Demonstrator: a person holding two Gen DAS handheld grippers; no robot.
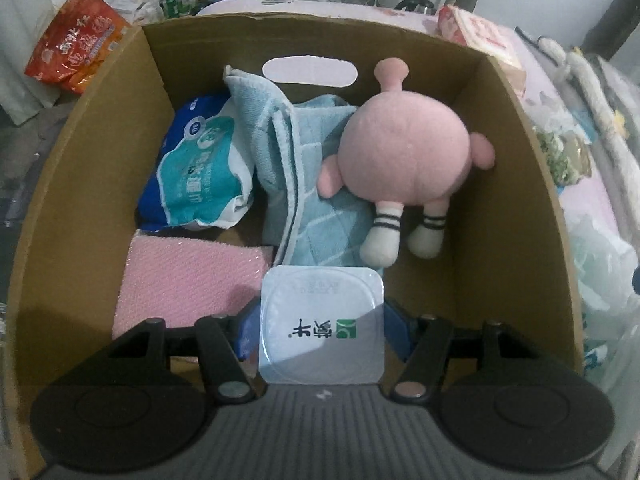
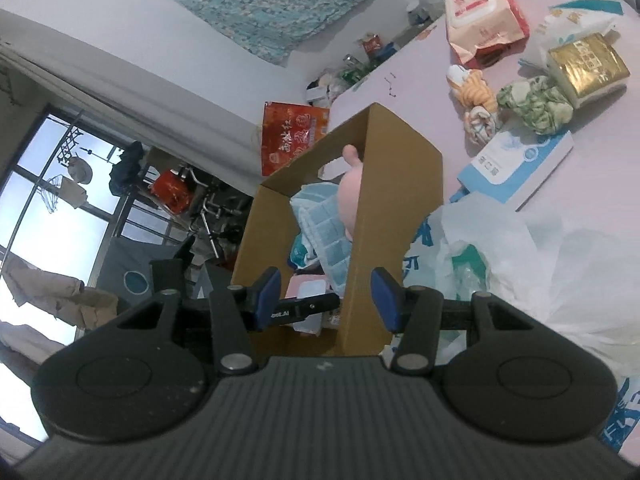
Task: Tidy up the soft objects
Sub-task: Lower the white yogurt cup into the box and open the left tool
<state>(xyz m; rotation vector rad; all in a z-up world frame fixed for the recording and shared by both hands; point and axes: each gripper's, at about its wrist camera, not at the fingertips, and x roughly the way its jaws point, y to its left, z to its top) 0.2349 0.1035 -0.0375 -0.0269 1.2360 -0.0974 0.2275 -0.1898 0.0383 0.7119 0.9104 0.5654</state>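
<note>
An open cardboard box (image 1: pixel 520 184) fills the left wrist view. In it lie a round pink plush doll (image 1: pixel 404 148) with striped socks, a light blue towel (image 1: pixel 280 140), a blue and teal wipes pack (image 1: pixel 200 168) and a pink textured pad (image 1: pixel 188 276). My left gripper (image 1: pixel 322 328) points down into the box, shut on a white square sealed cup (image 1: pixel 320 312) with a green logo. My right gripper (image 2: pixel 326 300) stands open at the box (image 2: pixel 392 220), one blue finger (image 2: pixel 268 300) inside the side wall and the other outside. The doll (image 2: pixel 350 188) and towel (image 2: pixel 320 220) show there too.
On the pink surface right of the box lie a white plastic bag (image 2: pixel 540 264), a blue and white carton (image 2: pixel 516 164), a green crumpled cloth (image 2: pixel 536 104), an orange soft toy (image 2: pixel 474 92), a gold pack (image 2: pixel 584 64) and a pink wipes pack (image 2: pixel 484 16). A red snack bag (image 1: pixel 76 52) lies beyond the box's left corner.
</note>
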